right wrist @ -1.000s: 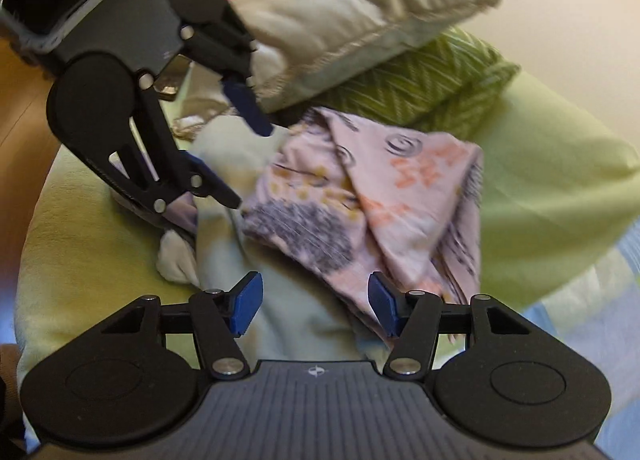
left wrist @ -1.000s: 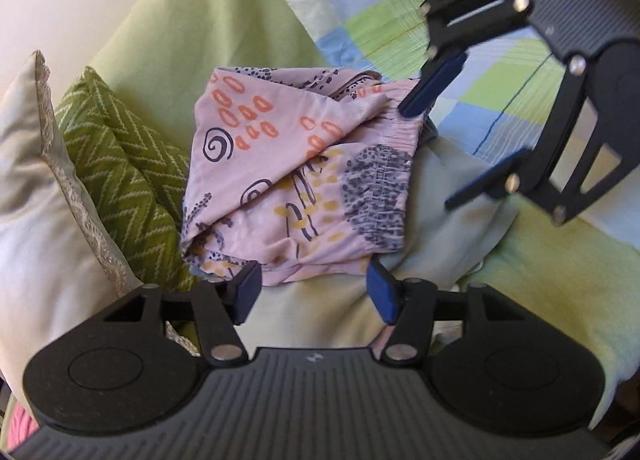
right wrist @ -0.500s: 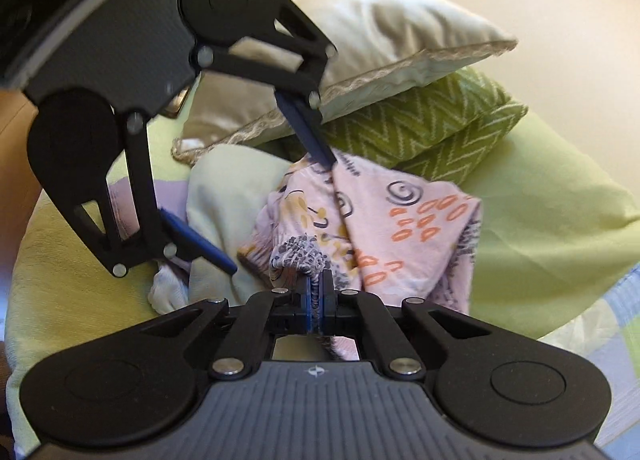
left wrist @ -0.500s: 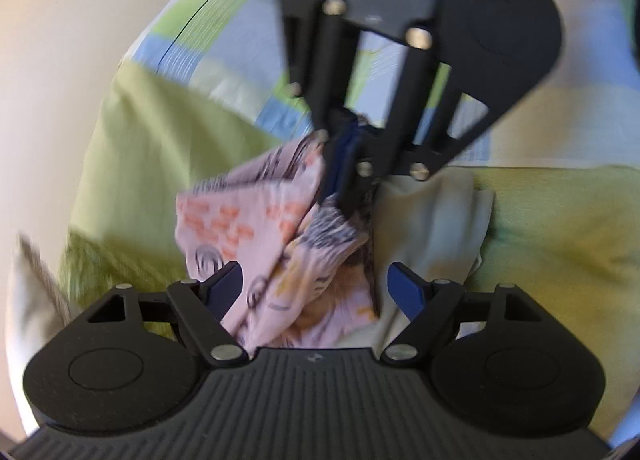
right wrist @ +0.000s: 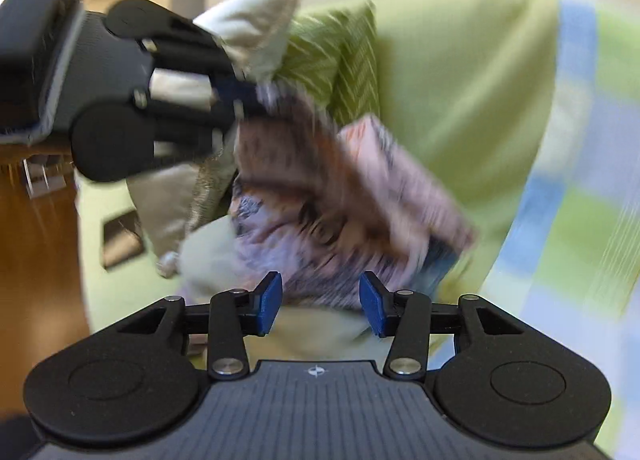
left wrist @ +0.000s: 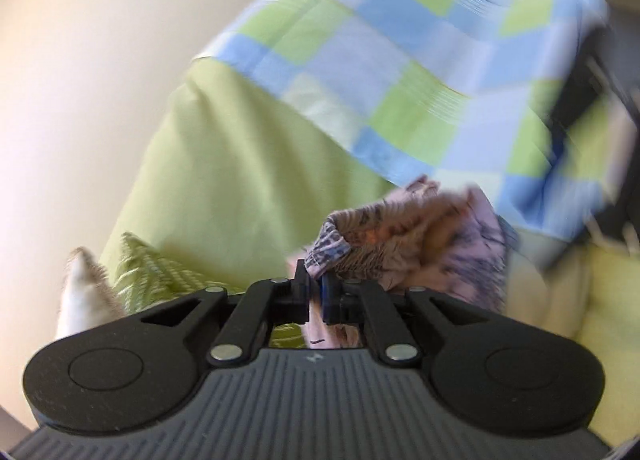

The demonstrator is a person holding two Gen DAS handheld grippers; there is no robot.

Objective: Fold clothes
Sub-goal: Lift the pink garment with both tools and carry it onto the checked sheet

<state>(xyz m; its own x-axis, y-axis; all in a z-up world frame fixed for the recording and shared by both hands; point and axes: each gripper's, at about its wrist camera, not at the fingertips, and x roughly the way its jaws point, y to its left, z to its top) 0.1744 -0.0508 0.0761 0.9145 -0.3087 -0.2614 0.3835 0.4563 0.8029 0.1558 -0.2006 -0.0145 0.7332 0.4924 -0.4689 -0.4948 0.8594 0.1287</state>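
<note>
The pink patterned garment (left wrist: 424, 244) hangs bunched and blurred above the green bed cover. My left gripper (left wrist: 315, 296) is shut on the garment's elastic edge, with cloth pinched between its blue pads. In the right wrist view the same pink garment (right wrist: 340, 195) hangs from the left gripper (right wrist: 244, 99) at upper left. My right gripper (right wrist: 320, 302) is open just below the cloth, and nothing sits between its fingers. A pale green garment (right wrist: 216, 256) lies under the pink one.
A cream pillow (right wrist: 256, 19) and a green zigzag pillow (right wrist: 340, 55) lean at the back. A green cover (left wrist: 240, 171) and a blue-green checked blanket (left wrist: 420, 59) spread over the bed. Wooden floor (right wrist: 36, 240) shows at left. A beige wall rises behind.
My right gripper has let go of the pink garment and opened. My left gripper has shut on the garment's edge and lifted it, and both views have swung.
</note>
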